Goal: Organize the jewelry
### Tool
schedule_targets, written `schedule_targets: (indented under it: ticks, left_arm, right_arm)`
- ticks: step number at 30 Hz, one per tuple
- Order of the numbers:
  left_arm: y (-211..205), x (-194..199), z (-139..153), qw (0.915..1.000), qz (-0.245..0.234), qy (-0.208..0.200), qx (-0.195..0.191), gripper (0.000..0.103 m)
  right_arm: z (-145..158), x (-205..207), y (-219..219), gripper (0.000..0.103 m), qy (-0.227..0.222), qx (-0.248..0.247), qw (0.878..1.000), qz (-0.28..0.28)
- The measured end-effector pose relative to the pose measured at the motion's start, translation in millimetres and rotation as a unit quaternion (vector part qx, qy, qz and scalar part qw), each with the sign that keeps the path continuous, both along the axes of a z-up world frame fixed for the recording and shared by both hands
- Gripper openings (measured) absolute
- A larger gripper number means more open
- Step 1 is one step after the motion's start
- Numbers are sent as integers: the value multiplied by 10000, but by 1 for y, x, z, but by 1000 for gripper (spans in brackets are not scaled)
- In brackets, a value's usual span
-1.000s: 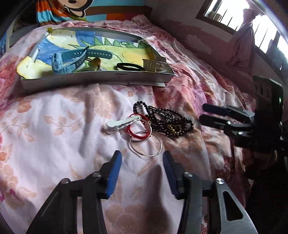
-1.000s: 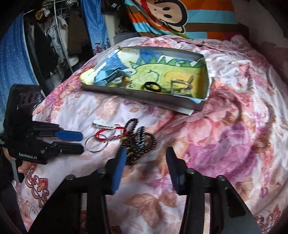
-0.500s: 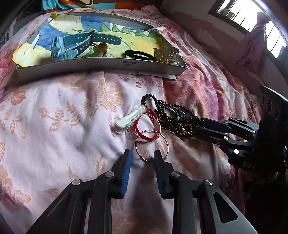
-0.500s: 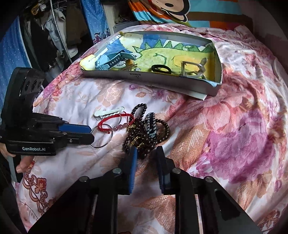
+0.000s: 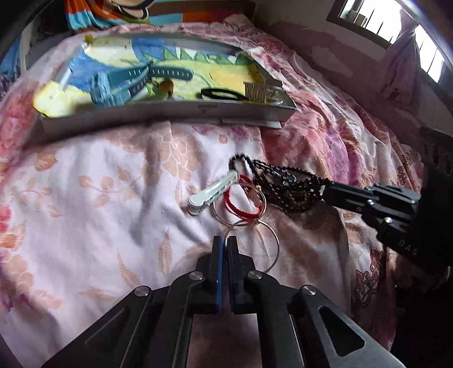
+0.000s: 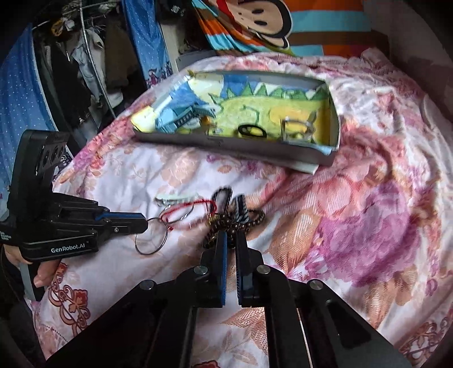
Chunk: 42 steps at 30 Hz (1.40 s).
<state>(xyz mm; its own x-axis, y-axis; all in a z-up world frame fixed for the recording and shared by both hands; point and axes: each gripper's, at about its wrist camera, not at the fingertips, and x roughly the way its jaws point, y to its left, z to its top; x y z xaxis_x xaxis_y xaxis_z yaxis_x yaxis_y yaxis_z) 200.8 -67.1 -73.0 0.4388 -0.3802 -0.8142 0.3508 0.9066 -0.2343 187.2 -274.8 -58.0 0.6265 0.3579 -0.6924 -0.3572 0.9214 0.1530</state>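
A tangle of jewelry lies on the floral bedspread (image 5: 99,198). My left gripper (image 5: 225,240) has its jaws closing tight on the rim of a thin metal hoop (image 5: 273,246), pads pressed around the wire. The right wrist view shows that left gripper (image 6: 143,223) and hoop (image 6: 153,249) from the side. My right gripper (image 6: 230,236) has its jaws closing on the dark bead necklace (image 6: 235,223), with beads pinched between the pads. A red cord bracelet (image 5: 240,203) and a white hair clip (image 5: 212,189) lie between the two.
Behind the pile sits a grey tray (image 5: 170,113) with a dinosaur drawing inside. It holds a blue watch (image 5: 124,85), a black hair tie (image 5: 220,93) and a metal comb clip (image 5: 260,90). A striped monkey pillow (image 6: 254,22) and hanging clothes (image 6: 70,70) are behind.
Both grippers moved forward to the pile and closed. The left shut on the hoop, the right on the beads. The pile has shifted slightly and blurs.
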Motion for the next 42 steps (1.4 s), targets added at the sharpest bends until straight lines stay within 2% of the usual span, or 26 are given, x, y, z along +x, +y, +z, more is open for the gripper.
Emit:
schedule_targets:
  ticks: [5,12,17,22,35,42]
  left_arm:
    - [4,-14,15,9995,155,-281,26,3]
    - [7,-33,39,9973,259,-674,-148,2]
    - [11,-43,57,9946,301,-949,-287,2]
    - [18,-48,64,9927,410,-1052,-430,2]
    - [28,-72,76,9874,740,-1238,-650,2]
    - [32,-73,90,9820,1070,-1332,-802,2]
  right_arm:
    - [17,-6,-10,5,-260,142,9995,-64]
    - [39,-17,-24,5,-658,442,9967,-181]
    - [58,-32,-31,5,-1147,630,9912,-205]
    - [74,-45,-37,5,-1559,784,9844,-234]
    - [76,-49,-43,5,-1677,905,9809,-401]
    - [89,-52,-48,5,-1816,1056,9767,-432]
